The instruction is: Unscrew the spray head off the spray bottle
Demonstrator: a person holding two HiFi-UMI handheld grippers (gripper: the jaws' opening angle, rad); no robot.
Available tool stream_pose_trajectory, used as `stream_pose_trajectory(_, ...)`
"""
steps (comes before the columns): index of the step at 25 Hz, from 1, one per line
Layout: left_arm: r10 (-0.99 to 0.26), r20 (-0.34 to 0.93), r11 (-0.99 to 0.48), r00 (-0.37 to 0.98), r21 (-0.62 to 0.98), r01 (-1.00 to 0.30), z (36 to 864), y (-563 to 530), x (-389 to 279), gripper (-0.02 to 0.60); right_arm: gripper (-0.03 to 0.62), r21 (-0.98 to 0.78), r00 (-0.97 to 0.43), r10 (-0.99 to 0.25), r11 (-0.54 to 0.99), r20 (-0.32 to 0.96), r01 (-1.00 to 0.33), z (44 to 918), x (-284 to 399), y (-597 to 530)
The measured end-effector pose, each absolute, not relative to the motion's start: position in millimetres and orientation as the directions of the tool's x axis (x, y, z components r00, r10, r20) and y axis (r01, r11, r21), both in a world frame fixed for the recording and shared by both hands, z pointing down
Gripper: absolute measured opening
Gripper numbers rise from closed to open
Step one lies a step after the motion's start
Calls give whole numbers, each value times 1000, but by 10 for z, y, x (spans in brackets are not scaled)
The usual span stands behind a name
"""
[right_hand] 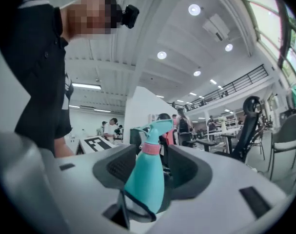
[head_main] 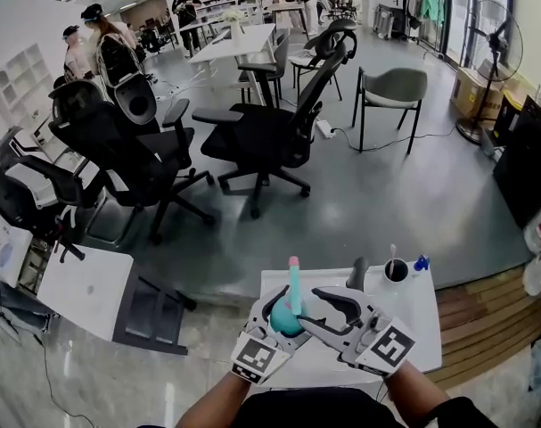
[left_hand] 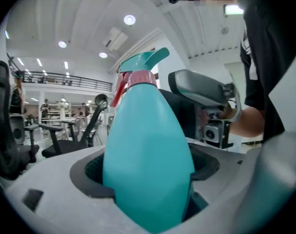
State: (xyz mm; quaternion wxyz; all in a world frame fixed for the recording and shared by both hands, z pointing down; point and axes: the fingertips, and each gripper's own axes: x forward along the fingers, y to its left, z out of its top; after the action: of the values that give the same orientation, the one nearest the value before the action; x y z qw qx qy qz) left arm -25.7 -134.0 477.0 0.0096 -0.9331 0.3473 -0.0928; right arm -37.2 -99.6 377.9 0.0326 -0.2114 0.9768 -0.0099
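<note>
Above the white worktop (head_main: 422,321), close to the person's body, the left claw (head_main: 282,313) is clamped on the teal spray bottle (left_hand: 148,155). Its pads press the wide lower body, most likely so the bottle cannot turn while the top is worked. The bottle points up and away from the person, which leaves the neck exposed. The spray head (right_hand: 155,128) sits on the bottle, with its pink collar (right_hand: 150,148) seated at the neck, so by my judgement the unscrewing is not finished. The right claw (head_main: 313,308) is spread wide. The bottle stands between its pads with a gap on either side, so it grips nothing. I take this as lining up for a fresh bite on the collar.
</note>
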Motion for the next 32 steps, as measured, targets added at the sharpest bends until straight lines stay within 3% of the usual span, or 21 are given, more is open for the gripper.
stream_pose_trajectory(6,-785,193,-616,589,-136,-776,4810,-1502,-388,431,189,-11,-861,-509,861,-8,-509,3822,-466,-1072)
stream_pose_trajectory(15,-789,188,-612,585,-166,-773,4817,-1427,-248,431,176,-109,-838,-545,835,-25,-539,3809,-511,-1168)
stream_pose_trajectory(25,-707,129,-706,695,-179,-685,4639,-1352,-174,431,138,-145,-870,-487,869,-75,-474,3671,-457,-1121)
stream_pose_trajectory(32,-535,95,-841,839,-155,-519,4488,-1151,-20,431,135,-93,-922,-371,928,-108,-362,3577,-390,-978)
